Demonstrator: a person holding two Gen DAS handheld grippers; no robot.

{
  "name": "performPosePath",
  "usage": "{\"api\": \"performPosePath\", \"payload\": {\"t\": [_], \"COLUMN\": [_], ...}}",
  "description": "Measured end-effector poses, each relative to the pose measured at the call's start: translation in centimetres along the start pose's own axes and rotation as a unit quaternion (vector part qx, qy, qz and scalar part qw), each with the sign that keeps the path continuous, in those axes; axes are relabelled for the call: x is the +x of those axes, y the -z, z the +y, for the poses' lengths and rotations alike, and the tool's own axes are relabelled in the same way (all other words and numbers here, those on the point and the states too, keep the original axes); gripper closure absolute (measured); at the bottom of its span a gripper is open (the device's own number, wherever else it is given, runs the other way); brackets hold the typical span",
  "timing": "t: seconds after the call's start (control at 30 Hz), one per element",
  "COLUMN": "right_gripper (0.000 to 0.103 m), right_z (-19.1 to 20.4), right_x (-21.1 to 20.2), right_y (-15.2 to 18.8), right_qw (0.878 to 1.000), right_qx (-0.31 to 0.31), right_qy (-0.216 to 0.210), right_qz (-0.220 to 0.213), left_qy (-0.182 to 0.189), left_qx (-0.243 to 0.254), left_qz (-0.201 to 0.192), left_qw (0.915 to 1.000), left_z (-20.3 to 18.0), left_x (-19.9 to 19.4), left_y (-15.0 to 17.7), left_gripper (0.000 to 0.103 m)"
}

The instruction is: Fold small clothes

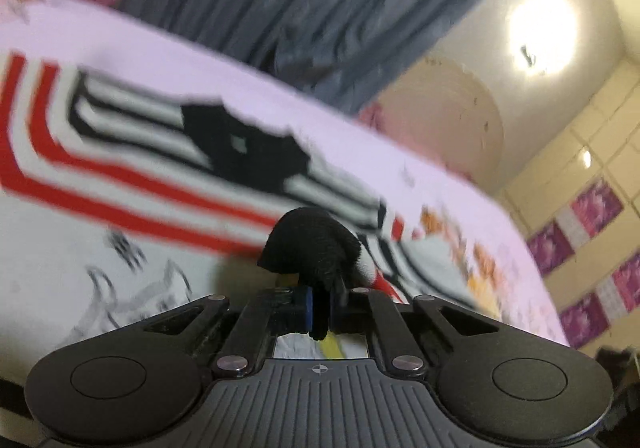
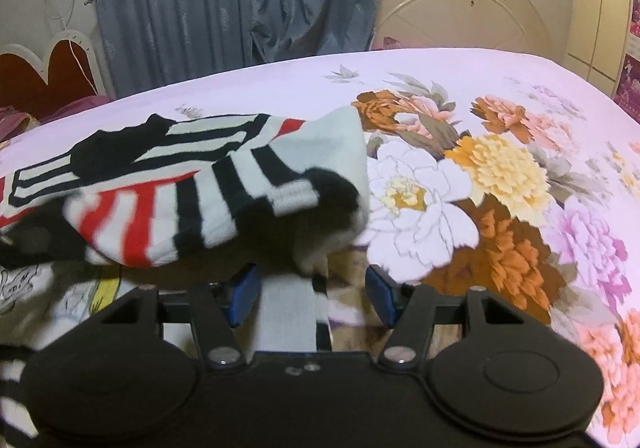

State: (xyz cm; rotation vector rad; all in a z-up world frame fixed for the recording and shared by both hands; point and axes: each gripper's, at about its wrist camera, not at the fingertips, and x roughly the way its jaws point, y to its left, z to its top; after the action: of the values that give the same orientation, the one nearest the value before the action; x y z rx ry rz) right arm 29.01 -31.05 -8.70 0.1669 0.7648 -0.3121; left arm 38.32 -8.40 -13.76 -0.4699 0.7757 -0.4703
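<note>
**Left jaws clamped on a sock's black tip, right jaws apart with knit between them**

The jaws of the left gripper [image 1: 320, 312] are clenched on a black knit fold, which reads as the toe or heel of a striped sock [image 1: 168, 152]; the fabric bunches up just above the pads. The jaws of the right gripper [image 2: 312, 294] stand apart, and a white strip of sock hangs between the blue pads [image 2: 248, 284] without either pad pressing on it.

The socks, banded in black, white and red, lie across the pink floral bedsheet [image 2: 500, 96], one end lifted and draped over the right gripper's front. A second striped sock [image 2: 132, 144] lies behind it on the sheet; the left wrist view is too blurred to separate the two.

I judge the knit light, soft and limp: it will sag from any single hold and stretch rather than slide. A pinch through a doubled edge, such as the ribbed cuff or the thick black toe, should hold best. Gripping mid-length would let both ends droop and spoil the fold.
</note>
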Motion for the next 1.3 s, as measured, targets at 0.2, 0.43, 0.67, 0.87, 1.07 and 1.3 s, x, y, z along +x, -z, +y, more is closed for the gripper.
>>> {"api": "performPosePath", "payload": {"t": [0.2,0.43,0.67,0.87,1.07,1.3], "right_gripper": [0.066,0.085,0.082,0.07,0.064,0.064], "right_z": [0.7,0.6,-0.4,-1.9,-1.5,-0.8], "right_x": [1.6,1.5,0.7,-2.2,0.5,6.1], "right_y": [-0.5,0.0,0.5,0.0,-3.0,-6.3], "right_qw": [1.0,1.0,0.999,1.0,0.999,0.998], "right_qx": [-0.002,0.001,-0.011,0.006,0.014,0.039], "right_qy": [-0.011,0.0,0.0,-0.018,-0.032,-0.05], "right_qz": [0.015,0.014,0.03,0.001,-0.004,0.024], "left_qy": [-0.063,-0.121,-0.166,-0.185,-0.121,-0.15], "left_qx": [-0.002,0.008,0.053,0.074,0.06,0.076], "left_qz": [-0.037,0.003,0.005,-0.047,-0.016,0.006], "left_qw": [0.9973,0.9926,0.9847,0.9788,0.9907,0.9857], "left_z": [3.9,7.1,6.2,5.5,3.4,4.9], "left_x": [-3.3,-0.8,-1.6,-4.8,-1.3,2.3], "left_y": [-1.9,-0.5,-0.4,-1.4,-1.6,-0.9], "left_gripper": [0.097,0.097,0.084,0.052,0.052,0.052]}}
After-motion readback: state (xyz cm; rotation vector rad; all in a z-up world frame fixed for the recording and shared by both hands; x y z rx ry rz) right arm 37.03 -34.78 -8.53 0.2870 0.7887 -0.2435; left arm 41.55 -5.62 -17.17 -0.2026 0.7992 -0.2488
